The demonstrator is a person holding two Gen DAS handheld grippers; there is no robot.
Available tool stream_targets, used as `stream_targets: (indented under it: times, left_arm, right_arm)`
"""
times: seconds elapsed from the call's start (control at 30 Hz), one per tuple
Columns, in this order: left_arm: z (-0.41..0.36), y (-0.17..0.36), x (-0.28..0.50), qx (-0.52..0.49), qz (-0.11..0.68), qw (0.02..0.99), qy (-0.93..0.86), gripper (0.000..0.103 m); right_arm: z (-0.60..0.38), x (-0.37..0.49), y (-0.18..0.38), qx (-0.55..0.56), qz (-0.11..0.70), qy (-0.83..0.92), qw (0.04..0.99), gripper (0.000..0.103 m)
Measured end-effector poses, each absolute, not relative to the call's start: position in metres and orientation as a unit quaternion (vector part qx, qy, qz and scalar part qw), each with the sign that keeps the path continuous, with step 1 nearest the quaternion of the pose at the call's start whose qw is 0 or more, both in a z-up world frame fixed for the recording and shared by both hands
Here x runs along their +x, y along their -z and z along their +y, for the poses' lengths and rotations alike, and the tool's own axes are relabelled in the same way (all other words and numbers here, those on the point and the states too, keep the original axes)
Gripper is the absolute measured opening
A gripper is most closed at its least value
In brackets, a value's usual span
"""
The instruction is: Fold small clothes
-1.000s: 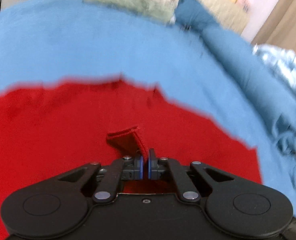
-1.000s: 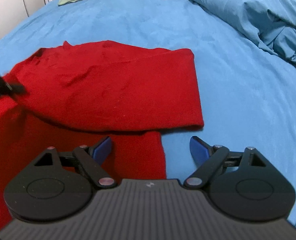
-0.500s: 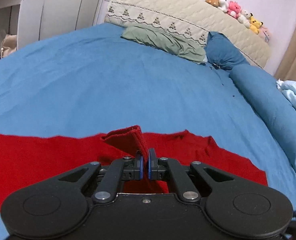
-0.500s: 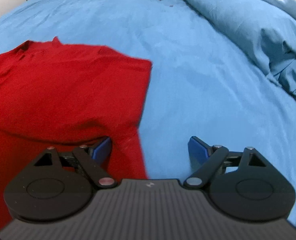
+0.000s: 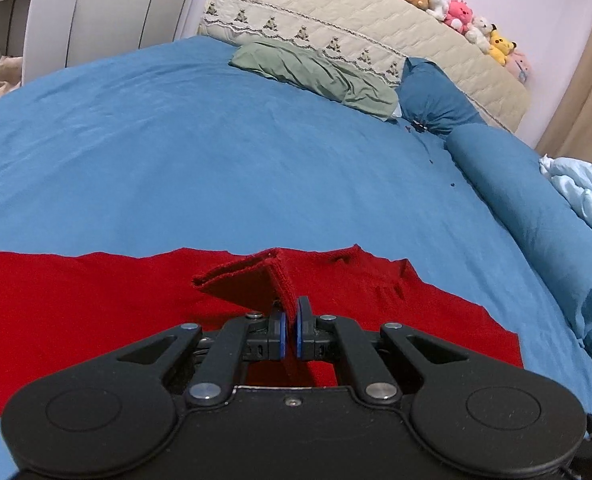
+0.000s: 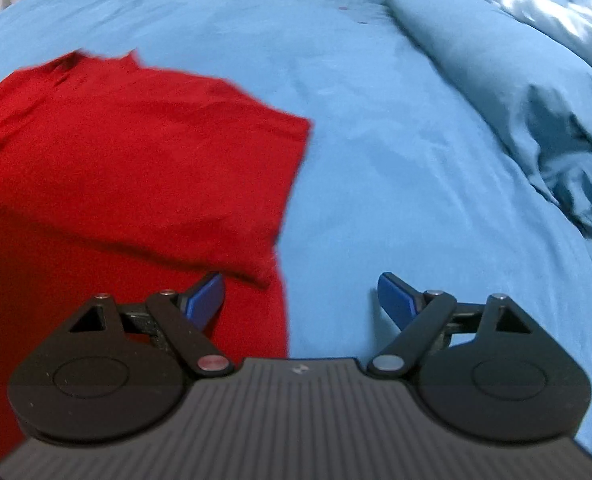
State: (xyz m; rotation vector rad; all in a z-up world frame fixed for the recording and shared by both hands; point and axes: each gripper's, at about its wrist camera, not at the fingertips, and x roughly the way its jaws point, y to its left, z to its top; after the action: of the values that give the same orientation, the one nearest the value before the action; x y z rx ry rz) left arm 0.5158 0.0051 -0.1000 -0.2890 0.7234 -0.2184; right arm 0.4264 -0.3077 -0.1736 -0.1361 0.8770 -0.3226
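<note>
Left wrist view: the left gripper (image 5: 291,322), low in the frame's centre, is clamped on a folded edge of a red garment (image 5: 96,300), lifting a small flap; the rest lies flat across the lower frame on a blue bedsheet (image 5: 216,160). A green cloth (image 5: 316,74) sits upper centre, and soft toys (image 5: 468,26) line the upper right. Right wrist view (slightly blurred): the right gripper (image 6: 300,300) stands wide apart, holding nothing – the garment (image 6: 136,168) fills the left half, its edge between the blue fingertips (image 6: 206,300).
</note>
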Motion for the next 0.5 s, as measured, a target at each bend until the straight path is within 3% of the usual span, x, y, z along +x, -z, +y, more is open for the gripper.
stream_targets:
  times: [0.3, 0.4, 0.47, 0.5]
  left_arm:
    - [0.032, 0.138, 0.491, -0.129, 0.403, 0.904, 0.064, 0.007]
    - [0.04, 0.139, 0.478, -0.11, 0.413, 0.903, 0.046, 0.016]
    - [0.043, 0.13, 0.469, -0.092, 0.406, 0.909, 0.031, 0.05]
    - [0.044, 0.126, 0.464, -0.081, 0.399, 0.913, 0.029, 0.056]
  right_arm:
    - [-0.346, 0.411, 0.172, -0.024, 0.431, 0.149, 0.89, 0.1]
    - [-0.347, 0.414, 0.162, -0.022, 0.447, 0.124, 0.886, 0.101]
    - [-0.339, 0.414, 0.147, -0.013, 0.438, 0.089, 0.894, 0.102]
    - [-0.332, 0.414, 0.14, 0.004, 0.43, 0.061, 0.901, 0.103]
